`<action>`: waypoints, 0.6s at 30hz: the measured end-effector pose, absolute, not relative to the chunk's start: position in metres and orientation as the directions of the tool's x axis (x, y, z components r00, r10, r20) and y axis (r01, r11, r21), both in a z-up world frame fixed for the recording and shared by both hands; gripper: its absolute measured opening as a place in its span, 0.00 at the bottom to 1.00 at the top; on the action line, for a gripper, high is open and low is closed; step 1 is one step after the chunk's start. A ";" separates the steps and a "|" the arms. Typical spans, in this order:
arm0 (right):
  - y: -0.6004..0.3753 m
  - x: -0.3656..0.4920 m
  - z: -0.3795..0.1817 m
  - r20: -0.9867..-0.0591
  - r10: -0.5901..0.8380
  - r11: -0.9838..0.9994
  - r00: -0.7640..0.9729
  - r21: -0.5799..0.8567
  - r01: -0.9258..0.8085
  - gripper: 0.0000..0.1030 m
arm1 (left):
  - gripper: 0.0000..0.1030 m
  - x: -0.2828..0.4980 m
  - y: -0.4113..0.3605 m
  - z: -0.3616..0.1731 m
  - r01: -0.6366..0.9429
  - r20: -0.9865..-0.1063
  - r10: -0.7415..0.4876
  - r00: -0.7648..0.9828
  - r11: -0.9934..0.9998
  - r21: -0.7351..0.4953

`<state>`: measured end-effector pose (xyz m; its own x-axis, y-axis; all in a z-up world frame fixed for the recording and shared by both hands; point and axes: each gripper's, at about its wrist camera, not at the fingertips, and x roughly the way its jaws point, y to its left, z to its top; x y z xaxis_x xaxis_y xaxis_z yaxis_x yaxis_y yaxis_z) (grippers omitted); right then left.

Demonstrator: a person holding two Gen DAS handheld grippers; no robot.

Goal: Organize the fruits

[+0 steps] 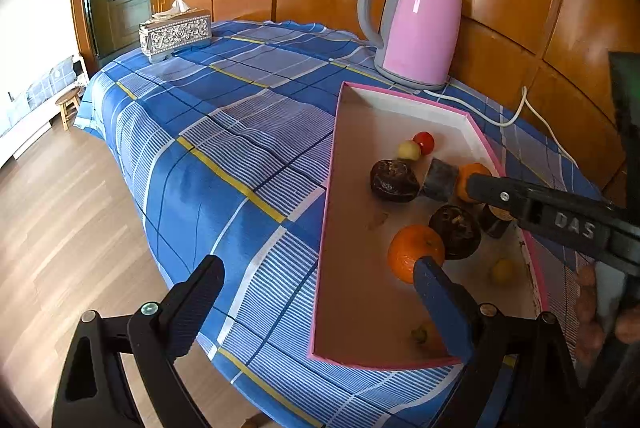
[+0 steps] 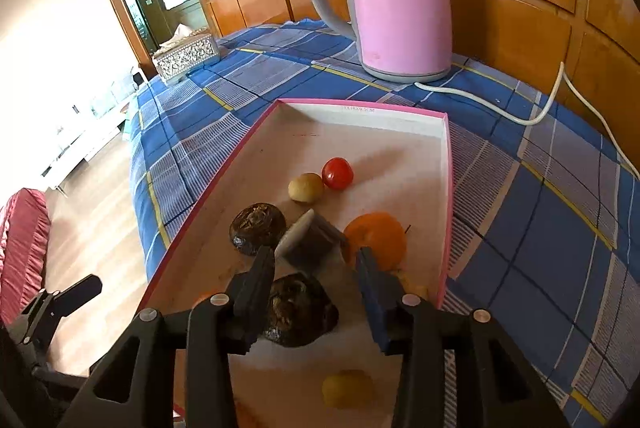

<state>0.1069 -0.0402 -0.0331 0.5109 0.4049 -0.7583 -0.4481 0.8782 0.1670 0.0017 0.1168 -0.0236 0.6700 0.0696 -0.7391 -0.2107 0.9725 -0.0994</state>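
Now the right tool [image 2: 316, 260] is hovering inside the pink-rimmed box [image 2: 448, 187], its jaws spread and pinching nothing, with the grey block [image 2: 310, 242] lying just ahead between them; the left tool [image 1: 320, 288] is waiting, spread wide, farther off.

Left hand-held gripper [image 1: 316, 282], jaws wide apart, straddling the near left wall of a shallow pink-rimmed cardboard tray [image 1: 326, 228] on a blue plaid-covered table [image 1: 224, 147]. Tray contents: two round oranges [image 1: 412, 250], dark wrinkled fruits [image 1: 394, 179], a small red tomato [image 1: 424, 141]. Behind: pink electric kettle [image 1: 416, 23].
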 end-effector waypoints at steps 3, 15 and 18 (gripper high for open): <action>-0.046 0.100 -0.030 -0.750 0.416 0.876 0.514 0.180 -0.447 0.41 | 0.93 0.002 0.117 -0.022 -0.211 -0.736 0.070 0.673 0.972 -0.100; -0.044 0.075 -0.044 -0.784 0.384 0.873 0.488 0.136 -0.469 0.30 | 0.99 -0.002 0.108 -0.016 -0.180 -0.723 0.064 0.688 0.980 -0.085; -0.051 0.072 -0.045 -0.785 0.374 0.884 0.495 0.141 -0.445 0.30 | 0.99 -0.004 0.103 -0.013 -0.167 -0.713 0.067 0.698 0.983 -0.071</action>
<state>0.0717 -0.0510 -0.0452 0.4945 0.3740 -0.7846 -0.4446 0.8845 0.1414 -0.0040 0.1030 -0.0127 0.6981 0.0670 -0.7129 -0.1672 0.9833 -0.0713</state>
